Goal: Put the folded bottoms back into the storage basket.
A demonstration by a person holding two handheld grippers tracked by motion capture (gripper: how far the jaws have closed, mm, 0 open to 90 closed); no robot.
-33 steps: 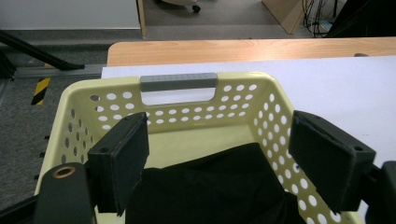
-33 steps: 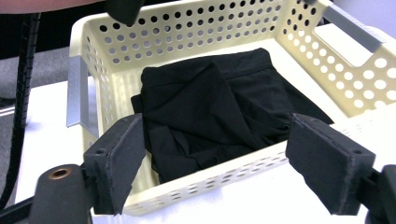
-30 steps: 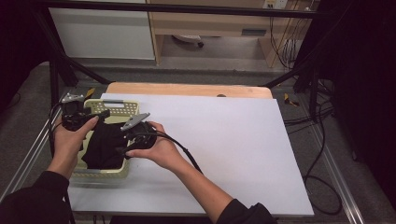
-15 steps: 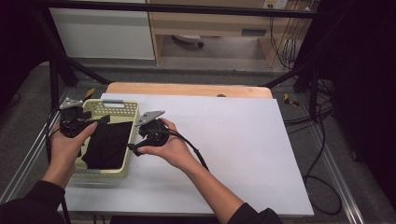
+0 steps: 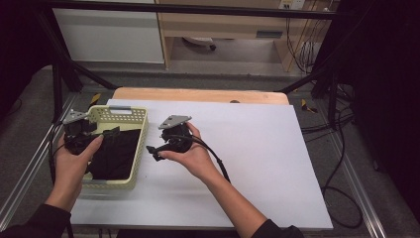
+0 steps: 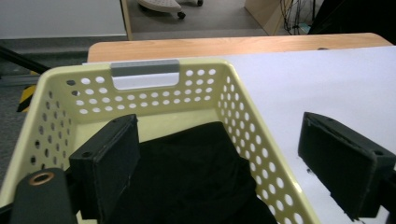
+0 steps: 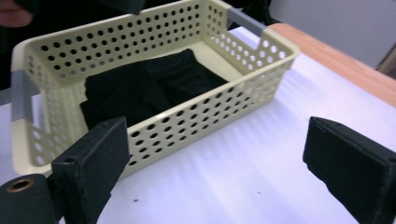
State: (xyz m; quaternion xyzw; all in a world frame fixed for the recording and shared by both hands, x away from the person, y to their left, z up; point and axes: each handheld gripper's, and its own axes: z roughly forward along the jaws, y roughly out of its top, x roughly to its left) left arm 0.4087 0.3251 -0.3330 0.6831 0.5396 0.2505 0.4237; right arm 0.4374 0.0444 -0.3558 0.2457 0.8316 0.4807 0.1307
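**Mia:** High view first. The black cloth [image 5: 116, 153] lies inside the yellow basket [image 5: 124, 110], and the basket sits at the left edge of the white table [image 5: 257, 163], near the front corner.

**Ben:** And the two grippers?

**Mia:** The left gripper [image 5: 106, 134] hangs over the basket's left rim. The right gripper [image 5: 154, 151] is just beside the basket's right wall, over bare table. Both have just been opening their jaws. They stand wide now, with nothing between them.

**Ben:** So the cloth is let go?

**Mia:** I think so. In the left gripper view it lies flat on the basket floor, under the jaws but not touched.

**Ben:** How should they pull away well?

**Mia:** Lift first, then move back. Keep the jaws wide so no fold gets caught, and mind the left jaw near the rim, or the basket may slide.
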